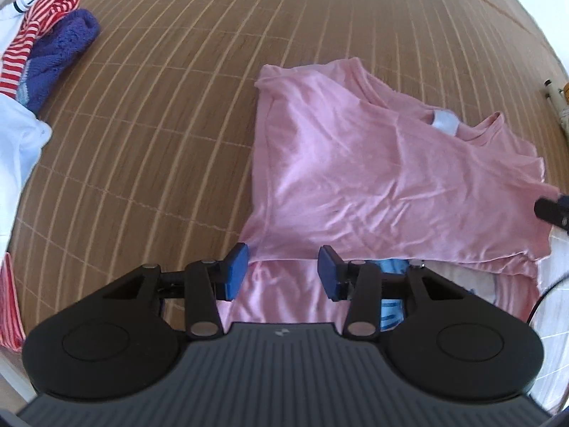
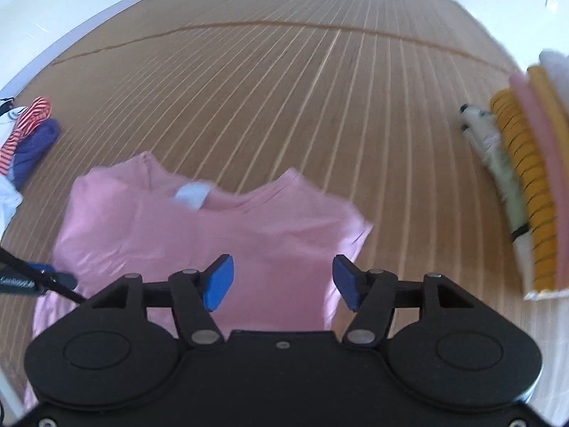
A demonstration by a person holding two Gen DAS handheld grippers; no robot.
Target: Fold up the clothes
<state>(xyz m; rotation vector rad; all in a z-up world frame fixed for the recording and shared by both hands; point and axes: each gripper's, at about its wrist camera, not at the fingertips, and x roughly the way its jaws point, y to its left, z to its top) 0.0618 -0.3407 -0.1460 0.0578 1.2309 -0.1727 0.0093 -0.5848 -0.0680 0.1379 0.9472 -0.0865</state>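
A slatted bamboo mat (image 1: 160,124) fills most of both views. A pink shirt (image 1: 355,178) is spread on it, partly folded, with one side turned over the body; the collar with a white label (image 1: 444,122) is seen at the far end. In the right wrist view the shirt (image 2: 199,235) lies just beyond the fingers, collar away from the camera, label (image 2: 190,194) near the neckline.

A pile of clothes is seen at the mat's left edge: a red-striped piece (image 1: 39,28), a purple piece (image 1: 60,57) beside it, and white cloth (image 1: 17,142) nearer. A stack of folded items (image 2: 533,178), yellow, pink and white, is seen at the right edge in the right wrist view, blurred; a pale furry item (image 2: 498,163) lies against it.

The left gripper (image 1: 284,272) is held over the shirt's near edge, blue pads spread, pink cloth seen in the gap but not pinched. The right gripper (image 2: 282,283) is likewise released, pads spread above the shirt, nothing clamped. The right gripper's tip (image 1: 551,208) is seen at the shirt's right edge in the left wrist view; the left gripper's tip (image 2: 53,279) at the shirt's left side in the right wrist view.
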